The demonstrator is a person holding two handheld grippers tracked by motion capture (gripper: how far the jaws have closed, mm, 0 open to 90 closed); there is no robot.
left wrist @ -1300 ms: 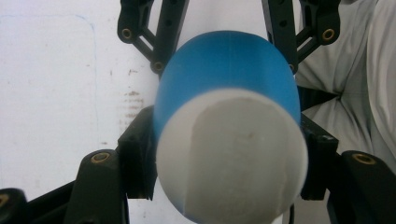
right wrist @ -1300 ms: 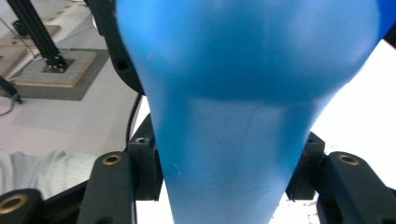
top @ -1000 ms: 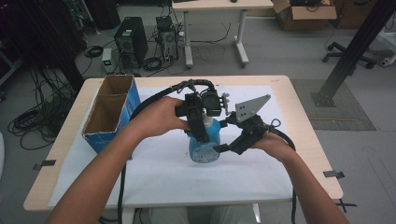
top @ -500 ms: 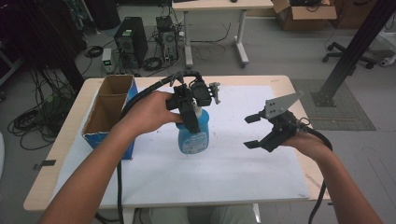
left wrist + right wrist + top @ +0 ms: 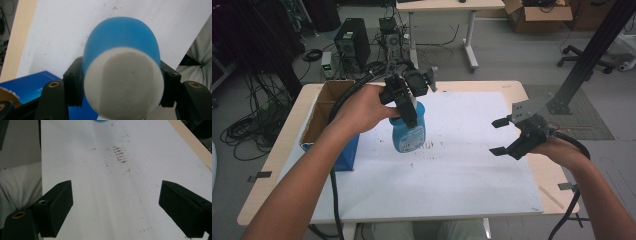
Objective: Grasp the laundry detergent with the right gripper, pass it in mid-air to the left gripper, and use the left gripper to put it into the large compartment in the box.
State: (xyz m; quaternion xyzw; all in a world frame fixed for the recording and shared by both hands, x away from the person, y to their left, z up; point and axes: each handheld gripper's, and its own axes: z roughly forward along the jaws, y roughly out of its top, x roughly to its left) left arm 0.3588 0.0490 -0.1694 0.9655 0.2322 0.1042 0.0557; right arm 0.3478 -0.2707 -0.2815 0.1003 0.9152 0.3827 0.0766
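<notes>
Lab floor strewn with cables behind a wooden bench (image 5: 532,172) under a stained white sheet (image 5: 462,165); blue bottle (image 5: 408,135), white-capped, hangs above the sheet's left part, clamped in the left hand-held gripper (image 5: 404,102); right hand-held gripper (image 5: 501,136) just opened, jaws apart, nothing between.

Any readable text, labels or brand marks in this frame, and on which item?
None can be read.
Bottle: pale marks on its blue front, too blurred to read.
Blue box: faint white print on its side, too small to read.
White mat: brown smudges, no writing.
</notes>
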